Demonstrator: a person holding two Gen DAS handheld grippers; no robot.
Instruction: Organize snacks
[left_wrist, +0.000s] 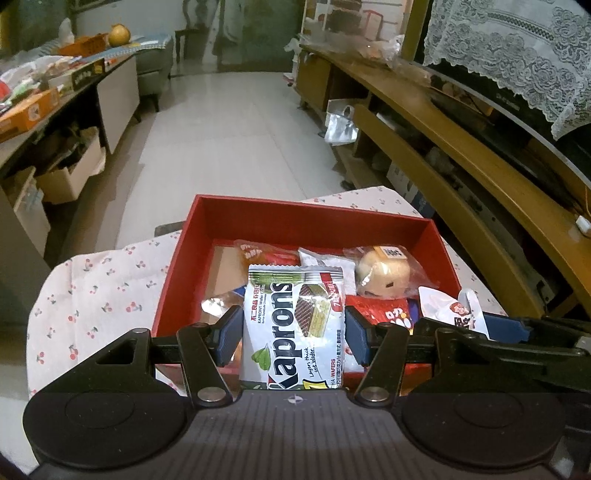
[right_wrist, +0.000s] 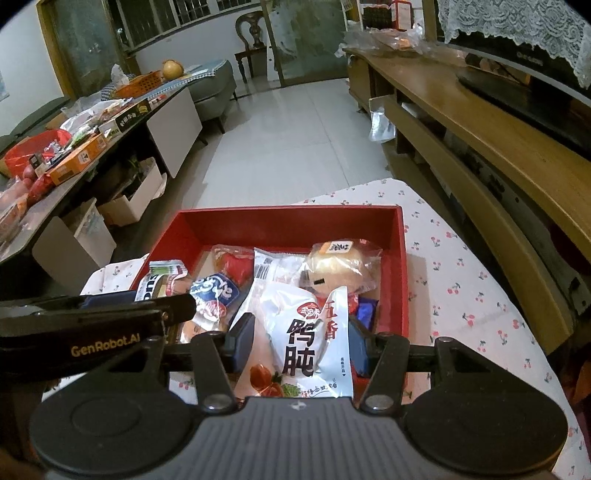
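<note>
An open red box sits on a cherry-print tablecloth with several wrapped snacks inside. My left gripper is shut on a white and green Kaprons wafer pack, held upright above the box's near left part. My right gripper is shut on a white pouch with black Chinese characters, above the near right part. Each gripper shows at the edge of the other's view: the left gripper, the right gripper. A wrapped bun and a red packet lie in the box.
A long wooden TV cabinet runs along the right, close to the table. On the left, a low side table is piled with boxes and bags, with cardboard boxes beneath. Tiled floor stretches beyond the box.
</note>
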